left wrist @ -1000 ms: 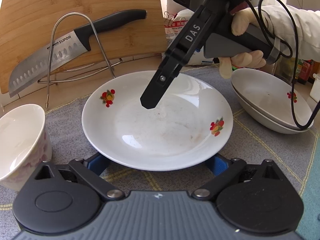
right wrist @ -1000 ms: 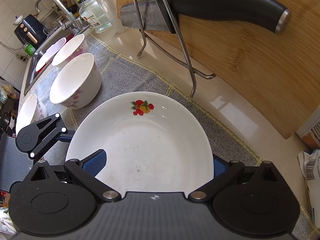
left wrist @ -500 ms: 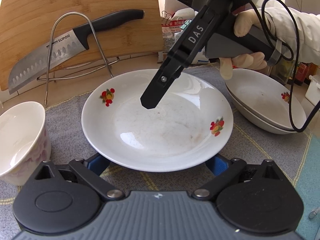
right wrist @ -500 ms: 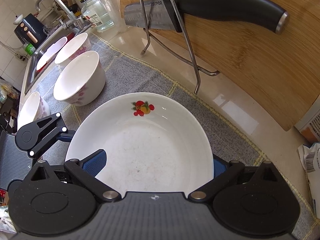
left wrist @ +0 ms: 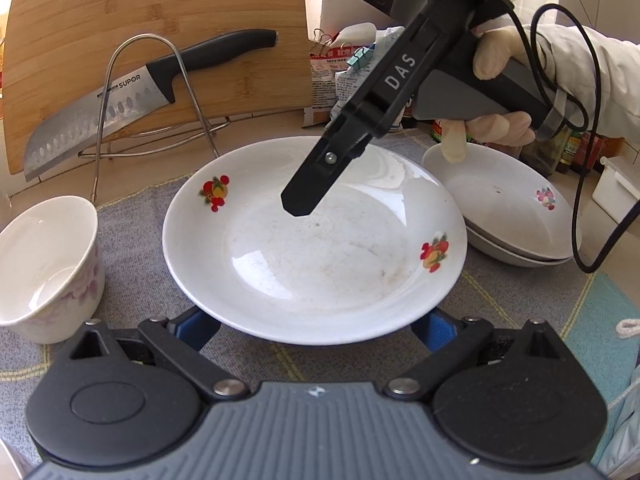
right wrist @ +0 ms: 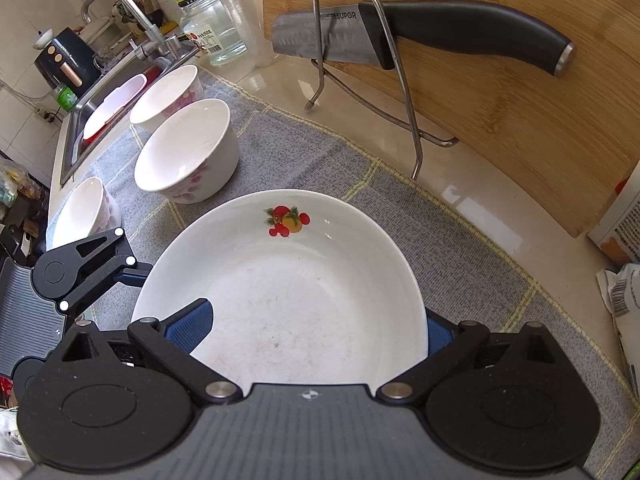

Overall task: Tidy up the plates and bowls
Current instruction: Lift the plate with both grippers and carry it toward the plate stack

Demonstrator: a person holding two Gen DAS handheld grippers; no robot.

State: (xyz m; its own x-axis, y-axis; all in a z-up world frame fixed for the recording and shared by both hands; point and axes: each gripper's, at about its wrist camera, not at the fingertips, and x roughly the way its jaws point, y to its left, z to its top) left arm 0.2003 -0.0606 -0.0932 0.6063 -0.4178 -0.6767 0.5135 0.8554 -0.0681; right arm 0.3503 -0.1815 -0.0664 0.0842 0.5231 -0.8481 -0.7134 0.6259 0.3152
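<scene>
**PLATE TRANSFER: DRIFT TOWARD THE STACK**

Locate the plate [left wrist: 320, 264] between both tools, above the grey mat [left wrist: 132, 236] on the table [right wrist: 460, 188].

Check the left gripper [left wrist: 316, 326]: jaws spread wide, both blue pads tucked under the near rim, cradling rather than pinching. Check the right gripper [right wrist: 312, 324]: jaws likewise spread wide, one pad lying over the inside of the plate, the other hidden behind the rim. No clamping discernible on either tool.

Compare with one second ago:

- Same position of the plate in both wrist views.
- Left wrist view: stack of plates [left wrist: 508, 216] now partly behind the right rim of the plate, previously just beside it.
- Right wrist view: bowls [right wrist: 188, 152] and knife rack [right wrist: 400, 80] now further right in the frame.

Read this as a plate travelling with both tools, not lying still on the mat. Treat that as an inference from the sliding background only.

Take the current step as carriage of the plate toward the stack. Not yet over the stack, not yet set down.

For the next move, judge as follows:

- Keep the plate level.
- Clear the rim of the top stacked plate before lowering.
- Expect a slip risk: smooth glazed ware, wide-open jaws, support from beneath only.
- Avoid any sudden tilt or stop.

Leave the bowls on the mat for a later step.
</scene>
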